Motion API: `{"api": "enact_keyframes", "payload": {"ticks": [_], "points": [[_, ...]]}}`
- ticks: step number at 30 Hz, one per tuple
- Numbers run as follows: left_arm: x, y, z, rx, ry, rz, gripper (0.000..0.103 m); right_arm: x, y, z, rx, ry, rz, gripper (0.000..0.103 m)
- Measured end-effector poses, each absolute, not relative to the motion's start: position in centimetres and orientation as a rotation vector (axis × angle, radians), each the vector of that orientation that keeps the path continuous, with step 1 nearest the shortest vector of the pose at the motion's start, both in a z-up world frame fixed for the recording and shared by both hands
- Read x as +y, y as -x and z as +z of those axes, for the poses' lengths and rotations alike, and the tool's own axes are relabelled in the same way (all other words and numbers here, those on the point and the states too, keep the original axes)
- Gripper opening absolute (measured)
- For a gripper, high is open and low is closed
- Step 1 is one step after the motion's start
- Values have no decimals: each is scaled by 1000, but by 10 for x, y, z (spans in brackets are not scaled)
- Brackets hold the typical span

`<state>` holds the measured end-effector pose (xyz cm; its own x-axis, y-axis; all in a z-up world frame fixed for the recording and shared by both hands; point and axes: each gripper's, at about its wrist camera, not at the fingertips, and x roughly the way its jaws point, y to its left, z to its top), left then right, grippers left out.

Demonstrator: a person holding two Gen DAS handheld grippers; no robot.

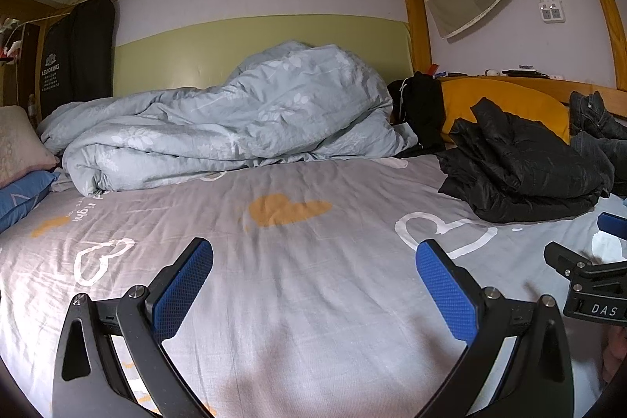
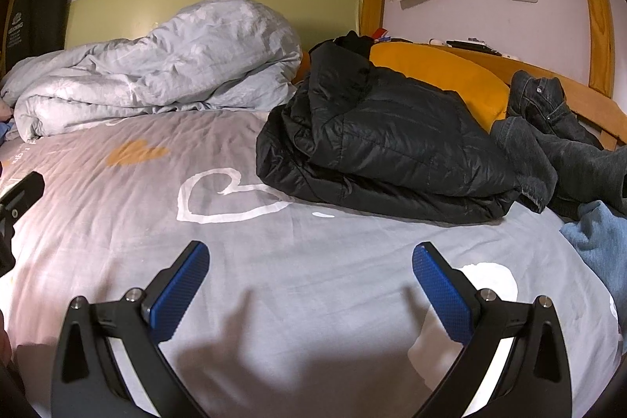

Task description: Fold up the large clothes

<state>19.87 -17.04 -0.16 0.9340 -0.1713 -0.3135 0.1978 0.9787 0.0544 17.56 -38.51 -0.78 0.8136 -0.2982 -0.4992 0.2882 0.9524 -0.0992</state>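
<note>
Both claws hang over the bed [image 2: 117,222] with fingers spread wide, holding nothing: the left claw [image 1: 313,273] and the right claw [image 2: 309,273]. The black puffer jacket [image 2: 384,147] lies crumpled ahead of the right claw, beside dark jeans [image 2: 548,140] and a heaped grey duvet [image 1: 235,116].

The dark jeans [image 1: 599,128] at the bed's right edge run out of the left wrist picture. The light blue cloth [image 2: 599,237] is cut off by the right wrist picture's edge. Small items on the wooden shelf [image 2: 470,45] past the orange pillow [image 2: 443,77] are too small to tell. The black jacket [image 2: 384,151] hides the pillow's lower part.
</note>
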Motion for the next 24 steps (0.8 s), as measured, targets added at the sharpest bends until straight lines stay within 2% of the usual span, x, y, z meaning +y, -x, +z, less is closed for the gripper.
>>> {"api": "enact_keyframes", "payload": {"ticks": [24], "points": [[-169, -201, -3, 336, -84, -189, 103, -388, -178, -9, 551, -3, -319, 103]]}}
